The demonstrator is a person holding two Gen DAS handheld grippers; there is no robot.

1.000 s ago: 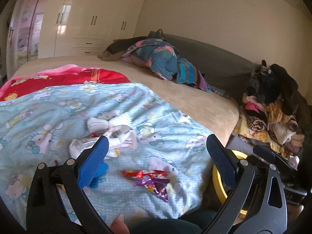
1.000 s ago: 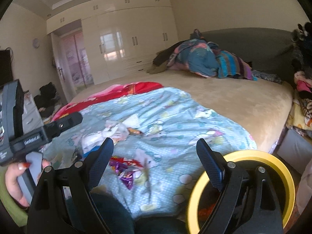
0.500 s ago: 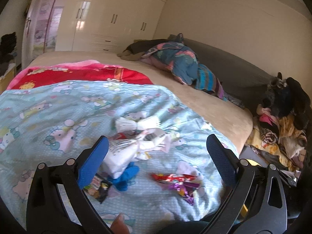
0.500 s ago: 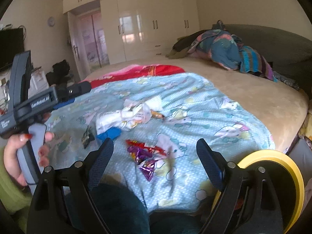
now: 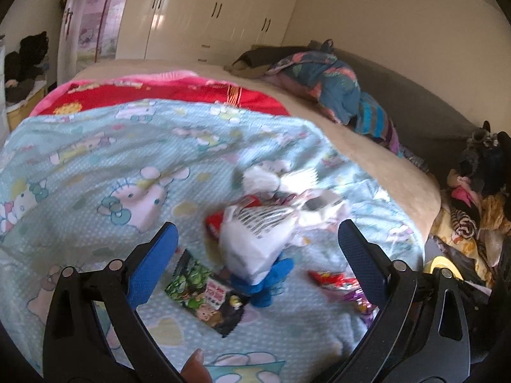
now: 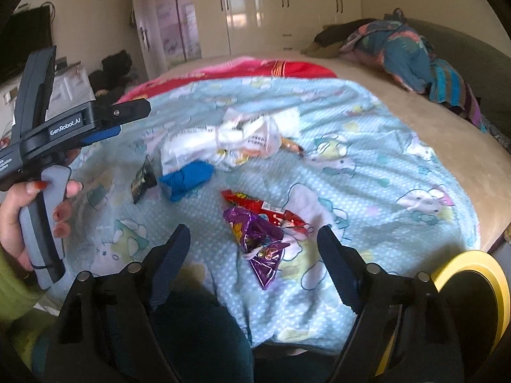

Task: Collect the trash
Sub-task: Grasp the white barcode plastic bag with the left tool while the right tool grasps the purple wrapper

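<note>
Trash lies on a light blue cartoon blanket: a white printed plastic bag, a blue crumpled piece, a dark snack packet with green figures, a red wrapper and a purple foil wrapper. My left gripper is open and empty, hovering over the white bag and blue piece. My right gripper is open and empty, just above the purple wrapper. The left gripper's body shows at the left of the right wrist view.
A yellow-rimmed bin stands on the floor at the bed's right corner. A red blanket and a heap of clothes lie farther back on the bed. More clothes pile up at the right. Wardrobes stand behind.
Both grippers have moved forward and down toward the trash, which now looks larger and nearer. The left view has swung so the white bag sits between its fingers. Both stay open.
</note>
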